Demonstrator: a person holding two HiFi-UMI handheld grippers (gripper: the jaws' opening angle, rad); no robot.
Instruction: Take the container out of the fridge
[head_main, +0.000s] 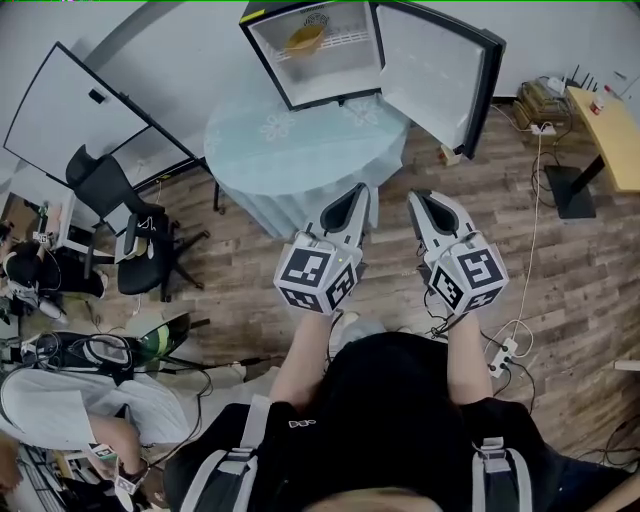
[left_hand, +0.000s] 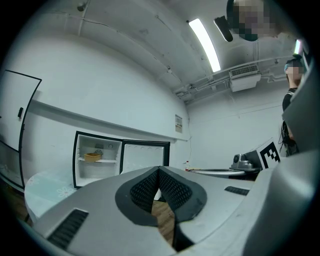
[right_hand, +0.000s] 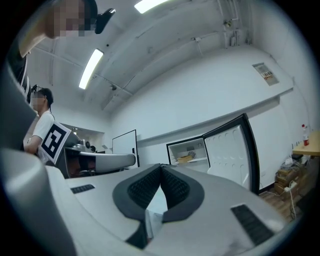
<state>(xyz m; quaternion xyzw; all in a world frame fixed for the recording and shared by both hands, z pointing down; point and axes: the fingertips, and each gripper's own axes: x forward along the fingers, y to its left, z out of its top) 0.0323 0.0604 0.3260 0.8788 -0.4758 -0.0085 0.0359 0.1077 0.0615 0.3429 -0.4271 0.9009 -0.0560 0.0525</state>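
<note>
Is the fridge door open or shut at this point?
Open. The fridge door is swung wide to the right, and the yellow container sitting inside the white compartment is in plain view.

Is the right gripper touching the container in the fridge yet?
Apart. Head view shows the right gripper well short of the fridge, the table between it and the container inside.

We wear a black short-sleeved top (head_main: 395, 410) crossed by grey webbing straps (head_main: 232, 468), perhaps a backpack's. Our light-grey left claw (head_main: 356, 192) and right claw (head_main: 420, 198) each carry a black-and-white marker cube (head_main: 318, 276) and black ribbed pads (left_hand: 145, 189).
</note>
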